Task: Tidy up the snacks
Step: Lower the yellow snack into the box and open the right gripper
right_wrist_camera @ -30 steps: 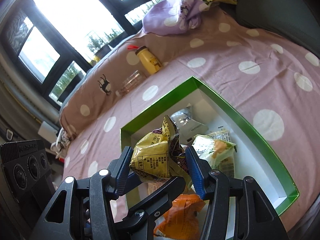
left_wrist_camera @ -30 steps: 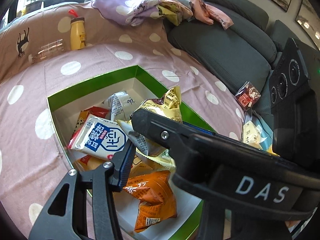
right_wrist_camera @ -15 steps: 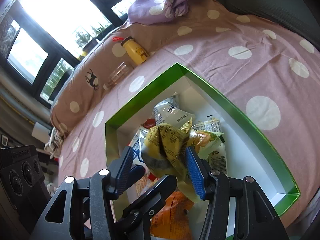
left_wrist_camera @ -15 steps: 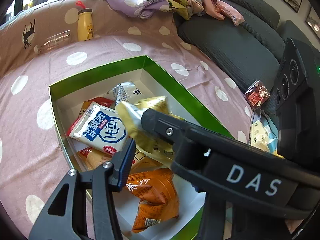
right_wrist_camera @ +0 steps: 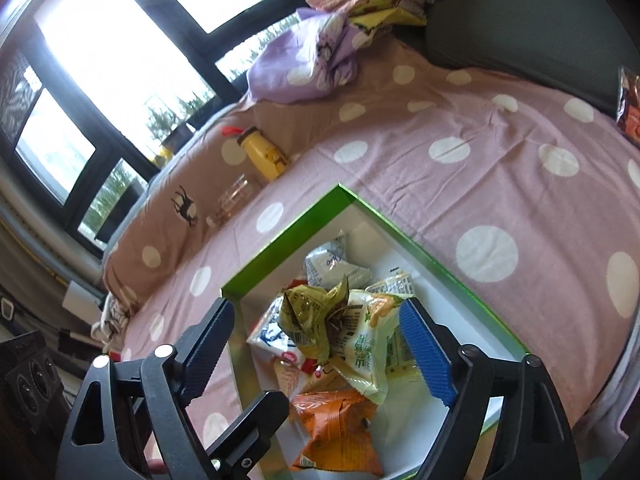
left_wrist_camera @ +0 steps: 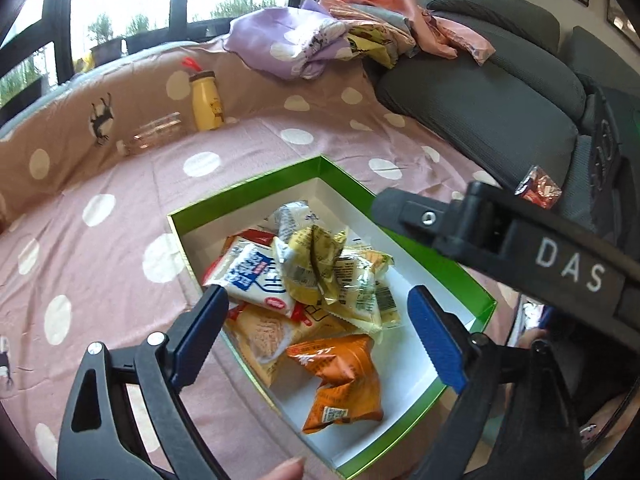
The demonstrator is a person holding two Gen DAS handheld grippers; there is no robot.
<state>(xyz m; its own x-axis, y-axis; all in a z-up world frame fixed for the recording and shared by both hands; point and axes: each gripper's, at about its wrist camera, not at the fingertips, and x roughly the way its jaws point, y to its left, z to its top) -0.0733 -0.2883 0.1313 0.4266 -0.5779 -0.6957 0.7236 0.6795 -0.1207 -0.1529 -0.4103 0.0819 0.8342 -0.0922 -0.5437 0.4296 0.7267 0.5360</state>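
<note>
- The left tongs (left_wrist_camera: 318, 336) are wide and their jaws are opening; nothing is between the pads, which hang above the box (left_wrist_camera: 460, 276).
- The right tongs (right_wrist_camera: 316, 350) are also wide and opening, and they hold nothing.
- One second earlier the right tongs were narrow and pinched the crumpled yellow bag (right_wrist_camera: 316, 320); now this bag lies free in the box, on top of the other snacks.
- In the left view the same yellow bag (left_wrist_camera: 316, 264) rests on the pale green packet (left_wrist_camera: 360, 292) and beside the white and blue packet (left_wrist_camera: 252, 276).
- Both tongs were lower and nearer to the snacks before; now they stand higher over the box, so more of its white floor shows.
- The orange bag (left_wrist_camera: 340, 380) lies at the near end of the box, in the same place as before.
- The box sits on the pink dotted bed cover (left_wrist_camera: 120, 240), and the yellow bottle (left_wrist_camera: 206, 100) stands at the far edge, unchanged.
- A small red packet (left_wrist_camera: 540, 190) lies outside the box, next to the grey sofa (left_wrist_camera: 500, 112).
- A fingertip (left_wrist_camera: 286, 470) shows at the bottom edge of the left view.
</note>
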